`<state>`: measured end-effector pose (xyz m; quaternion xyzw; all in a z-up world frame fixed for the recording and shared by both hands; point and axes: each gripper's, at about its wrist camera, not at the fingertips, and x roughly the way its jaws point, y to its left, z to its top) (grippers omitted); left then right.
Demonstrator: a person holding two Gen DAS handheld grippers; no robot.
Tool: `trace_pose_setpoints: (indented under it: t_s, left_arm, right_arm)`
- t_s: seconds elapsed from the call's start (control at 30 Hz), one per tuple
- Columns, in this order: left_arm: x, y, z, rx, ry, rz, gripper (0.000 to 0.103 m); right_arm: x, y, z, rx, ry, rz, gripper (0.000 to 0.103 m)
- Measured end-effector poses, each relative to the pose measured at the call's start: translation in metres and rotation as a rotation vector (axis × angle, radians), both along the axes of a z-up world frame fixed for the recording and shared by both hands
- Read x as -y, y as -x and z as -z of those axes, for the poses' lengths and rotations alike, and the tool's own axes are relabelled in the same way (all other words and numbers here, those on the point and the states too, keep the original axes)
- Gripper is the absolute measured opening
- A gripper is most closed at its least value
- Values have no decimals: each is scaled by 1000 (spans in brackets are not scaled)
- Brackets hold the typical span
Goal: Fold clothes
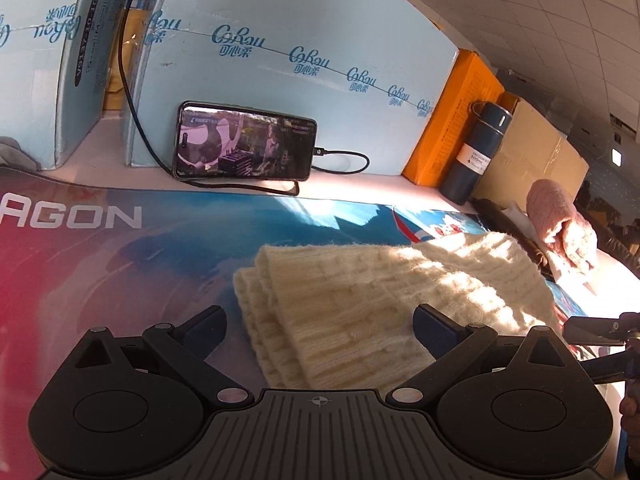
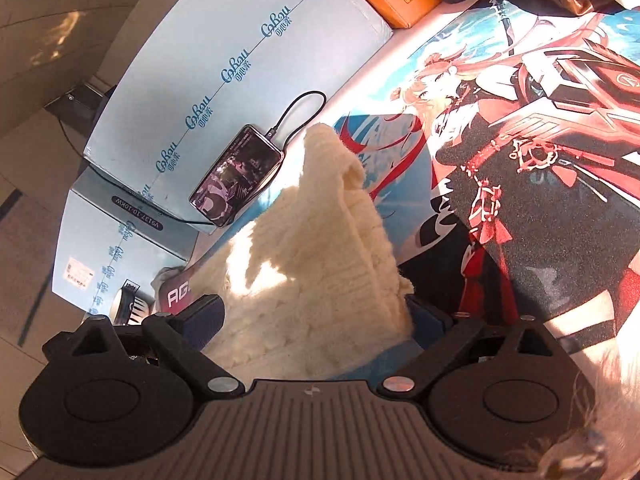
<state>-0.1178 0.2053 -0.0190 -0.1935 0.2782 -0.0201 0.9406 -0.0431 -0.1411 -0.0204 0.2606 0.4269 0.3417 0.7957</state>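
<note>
**Cream knit on the printed mat, both my grippers spread wide**

My left gripper (image 1: 318, 326) stands with its dark blue pads far apart and nothing between them. It hovers over the near edge of the cream cable-knit garment (image 1: 360, 304), which lies in layered folds on the printed desk mat (image 1: 120, 264). I cannot tell whether the pads touch the wool.

My right gripper (image 2: 316, 316) is likewise spread wide. The same cream knit (image 2: 304, 264) fills the space between its fingers; the right pad (image 2: 426, 318) sits just beside the fabric's edge, the left pad (image 2: 206, 318) partly in front of it. Neither presses in that I can see. In this view the garment tapers to a rounded end near the black smartphone (image 2: 236, 176).

Legible writing: the mat carries white letters "AGON" (image 1: 86, 216), its first part cut by the frame edge, and an anime-style figure in red and black (image 2: 532, 128). The pale blue cartons (image 1: 280, 64) behind the mat repeat the logo "CoRou" with Chinese characters. The dark blue vacuum flask (image 1: 476, 152) bears a white label reading "500ml". An orange box (image 1: 452, 120) stands between carton and flask; its print is too small to read.

The smartphone (image 1: 244, 146) leans against the carton, screen lit, a black cable (image 1: 344, 160) plugged in. A pink knit item (image 1: 560, 228) lies well apart at far right.
</note>
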Motion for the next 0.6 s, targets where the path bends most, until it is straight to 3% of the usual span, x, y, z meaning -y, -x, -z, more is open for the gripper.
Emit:
trace_pose_setpoints:
  t_s: [0.1, 0.17, 0.23, 0.33, 0.43, 0.6]
  left_arm:
    - [3, -1, 0, 2, -7, 32, 100]
    - [3, 0, 1, 12, 16, 60, 97]
    - [4, 0, 2, 20, 52, 98, 73]
    - [4, -1, 2, 27, 60, 111, 46]
    - [1, 3, -2, 43, 54, 93, 40]
    - [-13, 19, -20, 103, 24, 40, 39]
  right_arm:
    - [-9, -5, 5, 13, -5, 7, 74]
    - [-15, -11, 15, -44, -67, -23, 54]
    - [-22, -13, 20, -70, -96, -56, 41]
    - [-32, -11, 21, -69, -114, -88, 35]
    - [-39, -10, 19, -76, -166, -126, 29]
    - [-55, -6, 2, -20, -211, -189, 28]
